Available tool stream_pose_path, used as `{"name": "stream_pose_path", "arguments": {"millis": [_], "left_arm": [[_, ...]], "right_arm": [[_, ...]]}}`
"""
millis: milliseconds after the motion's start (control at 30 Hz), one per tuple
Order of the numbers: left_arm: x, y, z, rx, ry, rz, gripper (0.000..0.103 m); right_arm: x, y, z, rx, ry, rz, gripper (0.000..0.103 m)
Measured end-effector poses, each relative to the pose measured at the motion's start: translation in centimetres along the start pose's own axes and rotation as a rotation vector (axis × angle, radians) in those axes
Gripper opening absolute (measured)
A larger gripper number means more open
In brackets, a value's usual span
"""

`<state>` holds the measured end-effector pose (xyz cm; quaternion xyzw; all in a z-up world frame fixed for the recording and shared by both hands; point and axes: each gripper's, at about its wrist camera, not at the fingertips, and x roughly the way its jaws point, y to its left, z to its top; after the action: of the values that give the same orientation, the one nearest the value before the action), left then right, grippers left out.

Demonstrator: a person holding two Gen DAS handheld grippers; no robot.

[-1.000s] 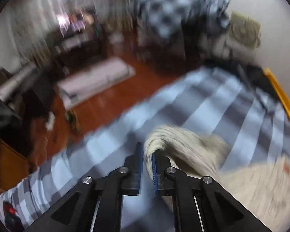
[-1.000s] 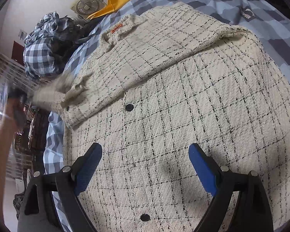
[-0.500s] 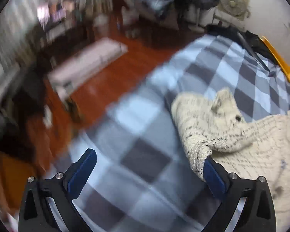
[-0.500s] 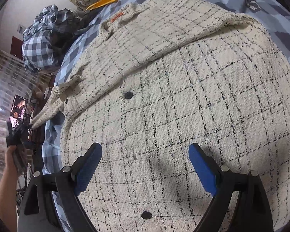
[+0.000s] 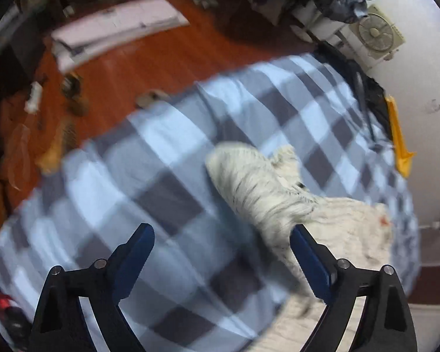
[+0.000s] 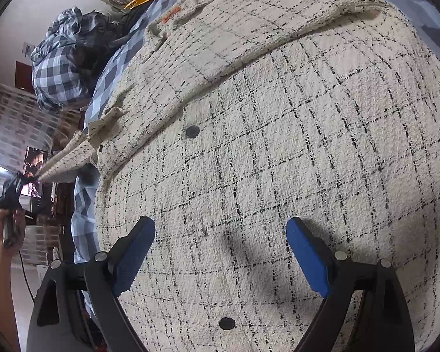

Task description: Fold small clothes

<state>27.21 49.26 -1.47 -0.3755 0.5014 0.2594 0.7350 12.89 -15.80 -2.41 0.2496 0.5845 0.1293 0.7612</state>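
Observation:
A cream tweed jacket [image 6: 278, 146] with black check lines, black buttons [image 6: 192, 131] and an orange label [image 6: 171, 14] lies spread on a blue-grey checked bedspread [image 5: 132, 176]. My right gripper [image 6: 220, 249] hovers open just above the jacket's front, with nothing between its pads. In the left wrist view, my left gripper [image 5: 221, 252] has its jaws wide and closing a little. The jacket's sleeve [image 5: 258, 182] lies on the bed, its end beside the right finger [image 5: 308, 258], not pinched. The right wrist view shows the sleeve stretched out toward the left gripper [image 6: 13, 187], which a hand [image 6: 6, 228] holds.
A heap of checked clothes [image 6: 61, 70] and a fan [image 5: 375, 32] stand past the bed's far end, by a yellow item [image 5: 399, 143]. Left of the bed's edge is red wooden floor [image 5: 132, 67] with a flat white box [image 5: 114, 29] and small clutter.
The left gripper, shut on the sleeve end a second ago, has opened wide and let the sleeve lie on the bed, and its view has swung. The right gripper has stayed put.

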Motion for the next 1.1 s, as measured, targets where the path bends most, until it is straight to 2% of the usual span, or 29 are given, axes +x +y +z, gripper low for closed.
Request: {"name": "stream_pose_path", "arguments": {"millis": [67,133,167,233,333,367,433,467,567,633,700,733,767,833,867,900,933,967,1033,1100], "left_arm": [[-2.3,0.3,0.1,0.021,-0.093,0.026,0.094],[-4.1,0.1,0.2,0.018,-0.182,0.113,0.094],[-4.9,-1.0,0.2,0.066,-0.221,0.130,0.094],[-4.9,-3.7,-0.1,0.175,-0.231,0.126,0.094],[-2.5,-9.7,-2.1,0.395,-0.192,0.107,0.095],[-0.7,-12.2,-3.2,0.484,-0.161,0.100,0.095],[2.5,-15.3,-5.1,0.589,-0.110,0.105,0.095],[4.5,-16.6,-6.3,0.637,-0.080,0.117,0.095],[10.8,-19.1,-8.7,0.720,-0.014,0.231,0.095],[13.3,-19.6,-9.3,0.736,-0.011,0.297,0.095],[15.1,-19.4,-9.1,0.714,-0.054,0.371,0.095],[15.7,-19.4,-8.9,0.687,-0.077,0.393,0.095],[16.1,-19.2,-8.8,0.670,-0.082,0.383,0.094],[16.5,-18.9,-8.7,0.655,-0.060,0.320,0.073],[16.9,-18.7,-8.6,0.649,-0.021,0.277,0.043],[17.1,-18.3,-8.4,0.635,-0.005,0.275,0.032],[16.9,-17.8,-8.0,0.601,-0.002,0.263,0.031],[16.0,-17.0,-7.3,0.535,-0.014,0.210,0.024],[13.9,-15.7,-6.1,0.444,-0.076,0.140,0.021],[10.9,-14.5,-5.0,0.400,-0.176,0.155,0.019]], "right_arm": [[-0.1,0.2,-0.2,-0.003,0.005,0.003,0.089],[0.0,0.3,-0.4,-0.003,0.012,0.003,0.089],[-0.1,0.3,-0.4,0.000,0.014,0.004,0.089],[-0.1,0.4,-0.5,-0.003,0.013,0.002,0.089],[0.2,0.5,-0.5,-0.002,0.016,-0.010,0.089],[0.3,0.5,-0.5,0.002,0.020,-0.011,0.089],[0.6,0.5,-0.5,0.003,0.028,-0.014,0.089],[0.6,0.5,-0.4,0.001,0.029,-0.019,0.089],[0.6,0.5,-0.4,-0.006,0.027,-0.024,0.089],[0.7,0.6,-0.4,-0.008,0.026,-0.027,0.089],[0.8,0.7,-0.4,-0.008,0.027,-0.029,0.089],[0.9,0.7,-0.4,-0.009,0.029,-0.030,0.089],[1.0,0.6,-0.4,-0.011,0.031,-0.031,0.089],[1.1,0.6,-0.3,-0.011,0.031,-0.033,0.089],[1.2,0.6,-0.3,-0.009,0.032,-0.032,0.089],[1.2,0.6,-0.3,-0.009,0.033,-0.032,0.089],[1.3,0.6,-0.2,-0.008,0.033,-0.032,0.089],[1.3,0.6,-0.2,-0.006,0.034,-0.030,0.089],[1.2,0.5,-0.2,-0.005,0.032,-0.029,0.089],[1.2,0.6,-0.2,-0.008,0.031,-0.031,0.089]]}}
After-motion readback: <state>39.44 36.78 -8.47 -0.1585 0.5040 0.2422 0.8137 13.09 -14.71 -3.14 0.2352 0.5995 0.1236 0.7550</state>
